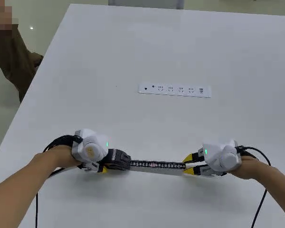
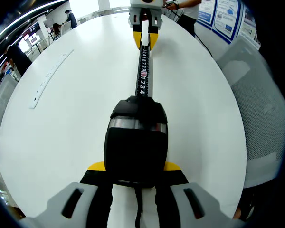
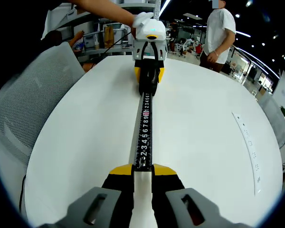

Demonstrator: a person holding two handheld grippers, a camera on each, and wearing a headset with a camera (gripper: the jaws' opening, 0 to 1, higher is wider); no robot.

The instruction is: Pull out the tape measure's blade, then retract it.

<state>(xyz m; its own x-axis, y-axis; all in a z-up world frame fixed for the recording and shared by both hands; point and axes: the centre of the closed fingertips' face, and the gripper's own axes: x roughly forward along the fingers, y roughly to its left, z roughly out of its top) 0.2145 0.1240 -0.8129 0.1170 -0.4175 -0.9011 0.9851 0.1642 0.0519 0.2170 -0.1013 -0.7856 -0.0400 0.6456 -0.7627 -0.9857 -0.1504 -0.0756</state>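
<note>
White table [image 1: 133,57], plain matte top. White power strip [image 1: 175,89] lies flat mid-table, sockets in a row, well apart from near edge. Black tape measure [image 1: 116,159] by near edge; numbered blade [image 1: 156,165] extended rightward, low along tabletop.

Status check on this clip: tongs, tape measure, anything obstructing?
Left tongs shut on tape measure case. Right tongs shut on blade at its tip, blade extended along table. Power strip well clear.

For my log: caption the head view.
Left gripper holds the tape measure case; right gripper pinches the end of the extended blade.
</note>
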